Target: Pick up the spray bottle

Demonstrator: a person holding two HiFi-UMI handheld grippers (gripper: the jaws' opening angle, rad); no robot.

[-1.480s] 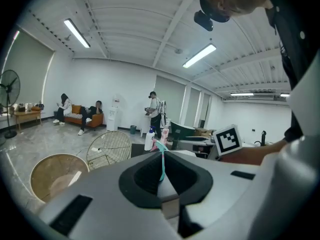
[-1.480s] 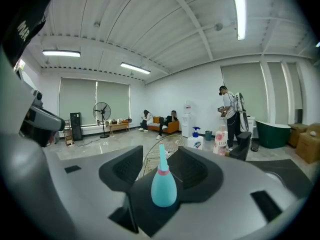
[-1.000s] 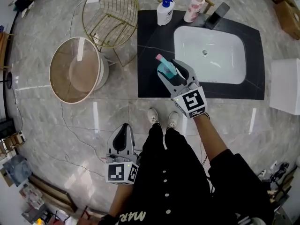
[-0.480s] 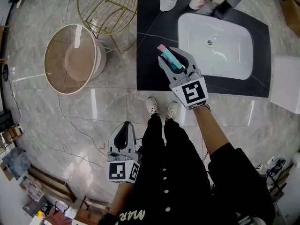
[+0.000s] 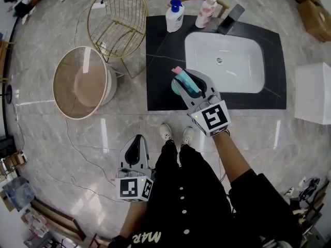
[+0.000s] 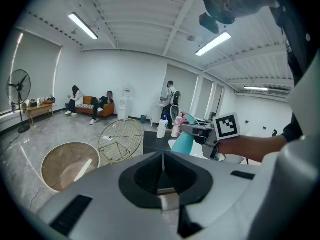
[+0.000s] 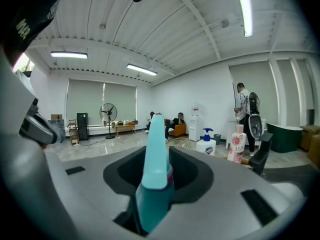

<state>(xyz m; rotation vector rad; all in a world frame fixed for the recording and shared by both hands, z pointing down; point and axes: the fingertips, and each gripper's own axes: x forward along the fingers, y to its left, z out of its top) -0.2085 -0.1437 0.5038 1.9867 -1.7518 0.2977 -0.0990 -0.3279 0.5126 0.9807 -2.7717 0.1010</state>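
Observation:
The teal spray bottle (image 5: pixel 185 78) with a pink nozzle hangs above the front left part of the black counter (image 5: pixel 159 89), with my right gripper (image 5: pixel 190 84) shut on its body. In the right gripper view the spray bottle (image 7: pixel 155 179) stands upright between the jaws, its neck rising past them. My left gripper (image 5: pixel 135 150) is held low beside the person's leg, over the floor, jaws together with nothing in them. The left gripper view shows the spray bottle (image 6: pixel 184 143) in the right gripper off to the right.
A white sink basin (image 5: pixel 227 61) is set in the counter, with a black faucet (image 5: pixel 230 17), a white pump bottle (image 5: pixel 175 15) and a pink bottle (image 5: pixel 206 12) behind it. A gold wire basket (image 5: pixel 116 22) and a round beige bin (image 5: pixel 83 81) stand left of it.
My right gripper's jaws have closed in on the spray bottle and the bottle has risen a little off the counter. The left gripper has stayed by the leg.

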